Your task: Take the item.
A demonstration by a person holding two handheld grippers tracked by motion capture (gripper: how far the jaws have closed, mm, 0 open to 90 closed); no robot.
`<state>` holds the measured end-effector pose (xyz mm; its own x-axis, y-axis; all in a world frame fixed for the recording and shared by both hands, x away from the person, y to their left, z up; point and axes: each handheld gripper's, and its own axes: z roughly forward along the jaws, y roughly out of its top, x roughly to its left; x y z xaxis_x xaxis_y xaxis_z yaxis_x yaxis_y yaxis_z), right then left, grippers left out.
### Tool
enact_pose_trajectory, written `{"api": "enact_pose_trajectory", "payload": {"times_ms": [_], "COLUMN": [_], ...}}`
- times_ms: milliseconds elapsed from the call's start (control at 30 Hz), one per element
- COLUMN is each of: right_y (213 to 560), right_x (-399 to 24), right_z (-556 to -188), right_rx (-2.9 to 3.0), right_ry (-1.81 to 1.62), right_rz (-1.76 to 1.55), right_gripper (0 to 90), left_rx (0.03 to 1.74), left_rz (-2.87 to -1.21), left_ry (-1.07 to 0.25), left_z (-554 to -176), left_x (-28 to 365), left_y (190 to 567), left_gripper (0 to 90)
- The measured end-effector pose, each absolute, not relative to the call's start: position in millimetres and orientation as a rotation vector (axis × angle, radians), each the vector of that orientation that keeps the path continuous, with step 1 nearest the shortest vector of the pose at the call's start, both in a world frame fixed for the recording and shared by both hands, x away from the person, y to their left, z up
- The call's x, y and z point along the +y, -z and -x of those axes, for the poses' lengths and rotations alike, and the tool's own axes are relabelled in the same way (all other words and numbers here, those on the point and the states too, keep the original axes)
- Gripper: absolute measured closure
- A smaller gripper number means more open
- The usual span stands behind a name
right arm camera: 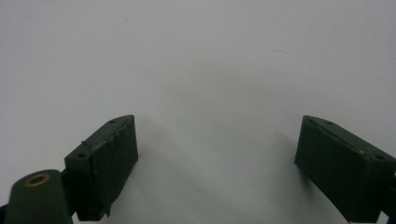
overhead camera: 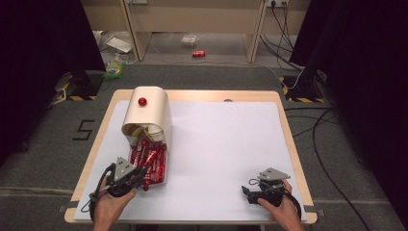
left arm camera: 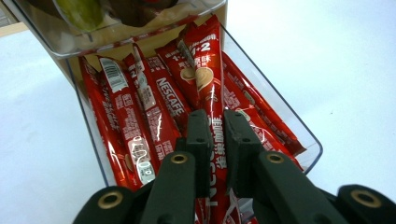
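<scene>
On the white table top (overhead camera: 226, 144), the left gripper (left arm camera: 215, 135) clamps a red coffee stick (left arm camera: 210, 88) in the clear drawer (left arm camera: 306, 140) (at seven o'clock), while the right gripper (right arm camera: 217, 154) rests wide at five o'clock.

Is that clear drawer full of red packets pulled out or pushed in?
Pulled out: the clear drawer juts from the cream box, its red packets exposed.
</scene>
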<state>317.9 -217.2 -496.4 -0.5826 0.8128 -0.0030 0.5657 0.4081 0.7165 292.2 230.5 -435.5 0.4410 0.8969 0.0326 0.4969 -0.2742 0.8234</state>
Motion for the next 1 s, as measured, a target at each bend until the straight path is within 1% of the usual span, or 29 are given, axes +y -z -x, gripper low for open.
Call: {"api": "enact_pose_trajectory", "payload": {"times_ms": [200,300,1000], "right_y": [496,496,496], "right_x": [-217,-217,-217], "right_z": [-318,-318,-318], "right_rx": [2.318,2.318,2.318], "right_ry": [-0.976,-0.976,-0.977], "right_rz": [-1.189,-1.189,-1.189], "right_gripper": [13.2,13.2,13.2], "left_rx": [1.159,1.138,1.040], "left_rz": [-1.927,-1.908,-1.936], "left_ry": [-0.652,-0.604,-0.553], "left_z": [-290,-288,-290], "left_x": [228,226,200], "left_y": [433,430,429], "left_gripper": [80.9,80.9,80.8]}}
